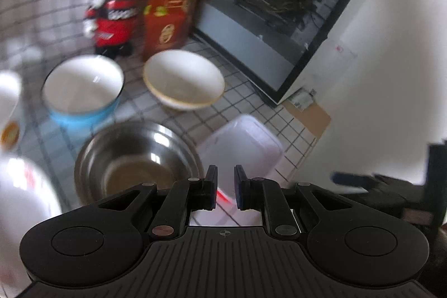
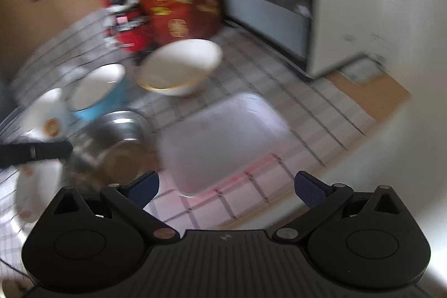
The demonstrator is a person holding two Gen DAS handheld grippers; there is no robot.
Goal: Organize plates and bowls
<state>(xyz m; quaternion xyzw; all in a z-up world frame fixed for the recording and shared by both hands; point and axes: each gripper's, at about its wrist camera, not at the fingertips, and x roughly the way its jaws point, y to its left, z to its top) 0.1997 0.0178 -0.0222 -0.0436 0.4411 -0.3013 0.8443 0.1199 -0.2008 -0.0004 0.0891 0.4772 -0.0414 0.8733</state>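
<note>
Tabletop [image 1: 245,91] covered in a white cloth with a dark grid pattern. Left gripper [image 1: 225,187] hangs low over the near edge, jaws drawn in to a narrow slit, nothing between them; beneath the slit shows a translucent plastic lid [image 1: 245,147] lying flat on the cloth. Just left of that lid sits a steel bowl [image 1: 137,158], upright, empty. Behind it a bowl with blue outside and white inside [image 1: 83,91], and to its right, slightly apart, a white bowl with a gold rim [image 1: 183,80]. At the far left edge a white cup with an orange round mark [image 1: 9,108], the mark too blurred to read; below it a white plate [image 1: 25,194] with faint red print, also unreadable. Behind the bowls stand a red, white and black toy figure [image 1: 117,4] and a tall red box with gold lettering [image 1: 173,4]; the characters are smeared by motion blur, no word legible. A dark framed screen [image 1: 279,16] leans beside the box. Right gripper [image 2: 226,187] has its jaws spread wide, blue pads [image 2: 310,189] well apart, holding nothing, above the cloth near the lid's closest corner. In the right wrist view the left gripper's dark finger crosses at the left edge, over the plate.
</note>
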